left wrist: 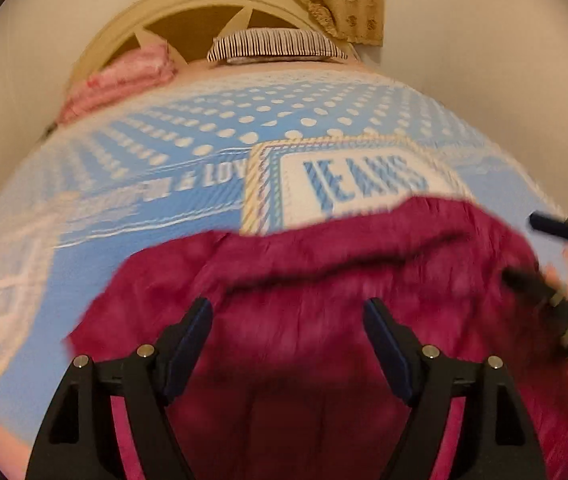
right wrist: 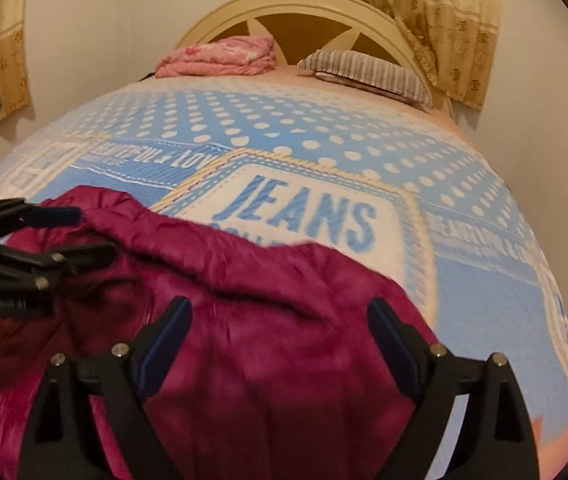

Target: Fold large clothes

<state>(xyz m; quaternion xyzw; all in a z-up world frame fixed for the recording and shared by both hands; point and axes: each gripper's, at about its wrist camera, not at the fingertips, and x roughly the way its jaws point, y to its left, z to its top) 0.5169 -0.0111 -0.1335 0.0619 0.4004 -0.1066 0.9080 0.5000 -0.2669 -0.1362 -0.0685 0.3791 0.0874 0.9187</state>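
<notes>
On the blue bedspread (right wrist: 484,288), a magenta garment (right wrist: 268,344) lies rumpled and creased.

**What we cannot make out**

We see the magenta garment (left wrist: 304,320) smeared by motion blur, its lower part cut off by the frame edge in both views. It hides the bedspread (right wrist: 324,152) lettering under "JEANS". In the left wrist view the right gripper (left wrist: 540,256) is blurred and partly cropped.

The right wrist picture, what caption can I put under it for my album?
Open right gripper above a crumpled magenta garment on the blue dotted bedspread, left gripper beside it.
</notes>
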